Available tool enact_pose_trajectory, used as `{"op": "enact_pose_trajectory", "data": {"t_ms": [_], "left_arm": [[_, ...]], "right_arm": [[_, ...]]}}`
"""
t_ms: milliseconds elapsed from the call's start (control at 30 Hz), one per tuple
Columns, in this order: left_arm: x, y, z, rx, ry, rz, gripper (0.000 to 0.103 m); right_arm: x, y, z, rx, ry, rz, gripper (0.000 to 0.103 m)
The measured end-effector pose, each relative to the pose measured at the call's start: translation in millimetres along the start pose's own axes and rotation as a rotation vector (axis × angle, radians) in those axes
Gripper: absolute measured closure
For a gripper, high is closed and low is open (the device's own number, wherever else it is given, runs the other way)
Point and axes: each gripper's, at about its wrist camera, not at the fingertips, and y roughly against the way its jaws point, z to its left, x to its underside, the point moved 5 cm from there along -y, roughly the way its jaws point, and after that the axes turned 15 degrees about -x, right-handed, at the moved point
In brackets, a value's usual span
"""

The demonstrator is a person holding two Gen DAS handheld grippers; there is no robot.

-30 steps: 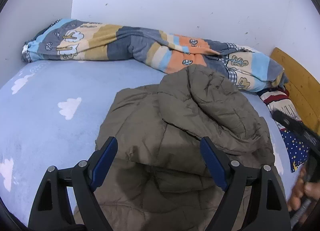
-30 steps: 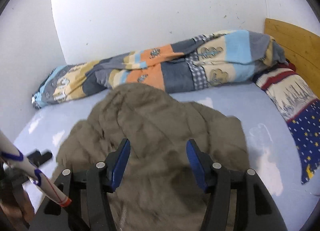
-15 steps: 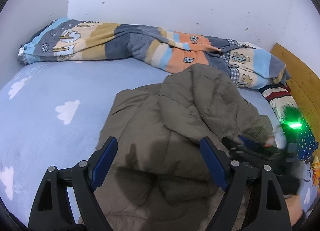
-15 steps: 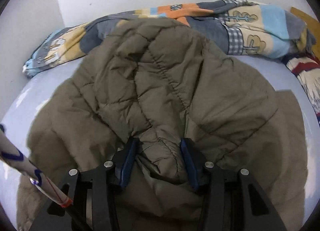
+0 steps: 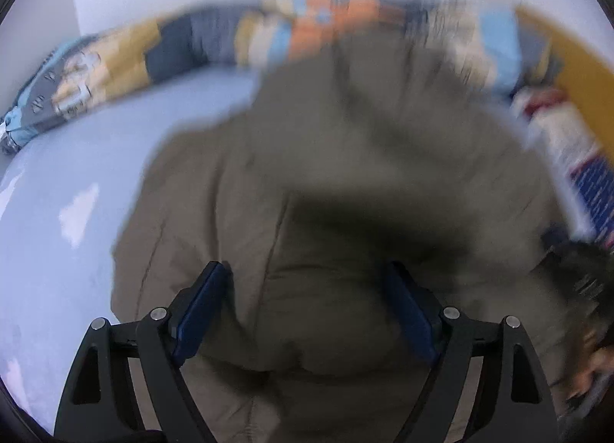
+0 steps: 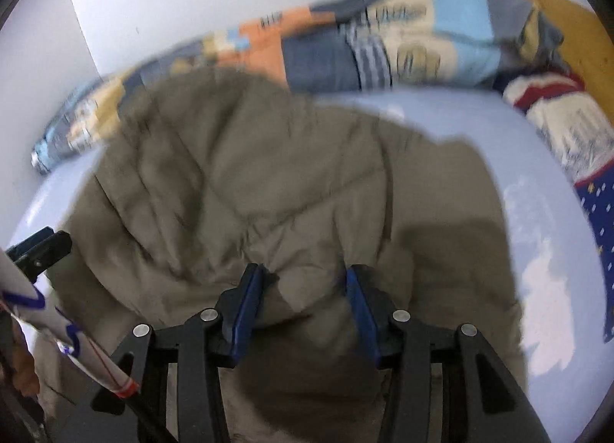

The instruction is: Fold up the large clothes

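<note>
A large olive-brown padded jacket [image 5: 307, 182] lies bunched on the light blue bed; it also fills the right wrist view [image 6: 245, 182]. My left gripper [image 5: 305, 308] is open, its blue pads wide apart just over the jacket's near part. My right gripper [image 6: 305, 301] is shut on a thick fold of the jacket, which bulges between its blue pads. The right gripper also shows blurred at the right edge of the left wrist view [image 5: 579, 274]. Both views are motion-blurred.
A striped patterned quilt [image 6: 383, 47] lies rolled along the white wall at the back. A red, white and blue pillow [image 6: 568, 136] sits at the right by the wooden headboard [image 6: 568, 17]. The blue sheet with cloud prints [image 5: 69, 212] shows at the left.
My right gripper has closed on a fold of the jacket and is pulling it back and down. My left gripper has moved forward over the jacket, still open.
</note>
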Motion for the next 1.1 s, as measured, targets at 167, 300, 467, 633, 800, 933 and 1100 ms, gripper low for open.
{"op": "enact_pose_trajectory", "data": {"t_ms": [167,300,467,633,800,933,1100], "left_arm": [[-0.3,19.3,7.0,0.017,0.021,-0.050,0.019],[-5.5,44.5,21.3,0.057,0.076,-0.093,0.019],[-20.1,79.8,35.8,0.084,0.121,-0.193,0.019],[-26.4,81.7,31.0,0.114,0.152,-0.196,0.019],[-22.9,63.2,2.3,0.088,0.072,-0.181,0.019],[-18.4,39.8,-8.3,0.079,0.049,-0.139,0.019],[-1.1,8.7,-22.6,-0.003,-0.041,-0.072,0.018]], "right_arm": [[7.6,-4.8,7.1,0.064,0.032,0.015,0.053],[2.4,28.3,18.1,0.055,0.041,-0.043,0.053],[3.0,69.5,44.8,0.017,0.040,-0.105,0.052],[11.5,81.5,53.9,0.006,0.063,-0.119,0.052],[5.6,71.6,38.7,-0.022,0.002,-0.134,0.052],[1.1,52.4,29.1,-0.006,-0.004,-0.114,0.052],[16.6,11.8,15.2,-0.001,-0.048,0.020,0.050]]}}
